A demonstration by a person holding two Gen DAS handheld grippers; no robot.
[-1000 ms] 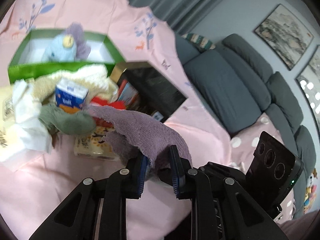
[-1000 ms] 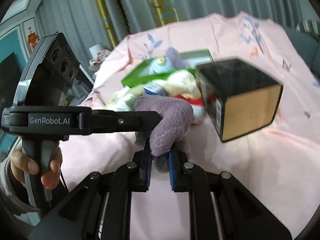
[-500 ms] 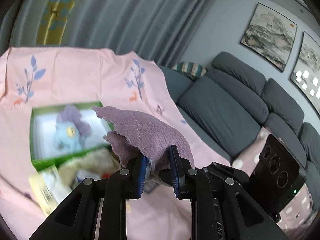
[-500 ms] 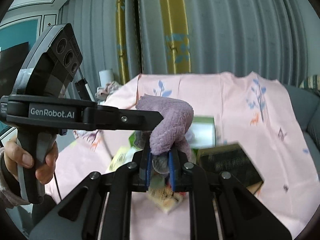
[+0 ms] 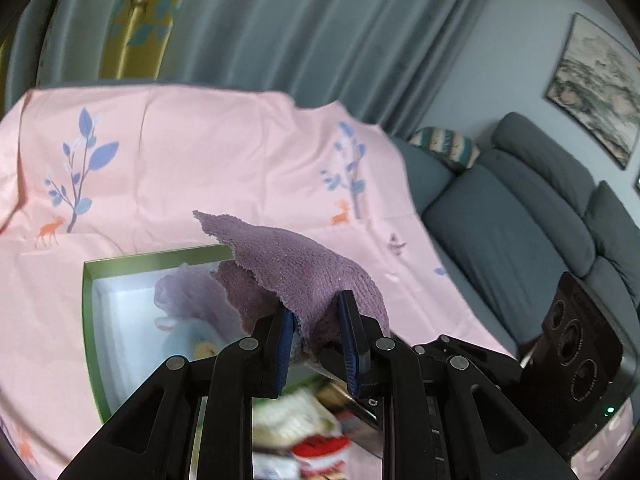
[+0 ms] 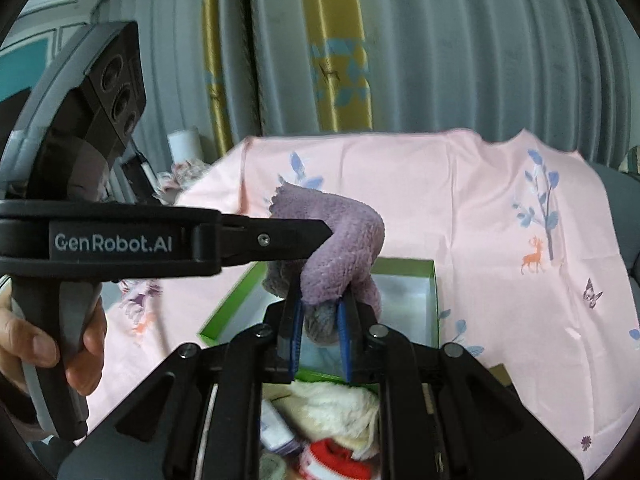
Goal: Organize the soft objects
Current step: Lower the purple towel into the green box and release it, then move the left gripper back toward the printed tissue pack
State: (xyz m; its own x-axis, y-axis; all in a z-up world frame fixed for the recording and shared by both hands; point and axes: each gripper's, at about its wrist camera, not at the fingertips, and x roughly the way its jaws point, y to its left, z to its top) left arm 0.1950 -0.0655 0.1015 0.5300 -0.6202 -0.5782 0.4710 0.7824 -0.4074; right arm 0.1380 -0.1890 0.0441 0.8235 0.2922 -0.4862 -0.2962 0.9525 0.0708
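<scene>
Left wrist: left gripper (image 5: 316, 338) jaws nearly closed, pinching fuzzy purple cloth (image 5: 296, 270) above open green box (image 5: 90, 312).
Right wrist: right gripper (image 6: 320, 338) jaws opening, cloth bunched between. Risk: that corner drops onto the clutter short of the box.

Left gripper (image 5: 318, 336): pointing down at a slant, blue pads pinched on a fold of purple cloth (image 5: 304, 272) that drapes up and over its tips. Right gripper (image 6: 320, 332): jaws opening, the cloth bunched between the pads and touching both. A bare hand (image 6: 52, 344) wraps the left gripper's handle, fingers curled round the front.
</scene>
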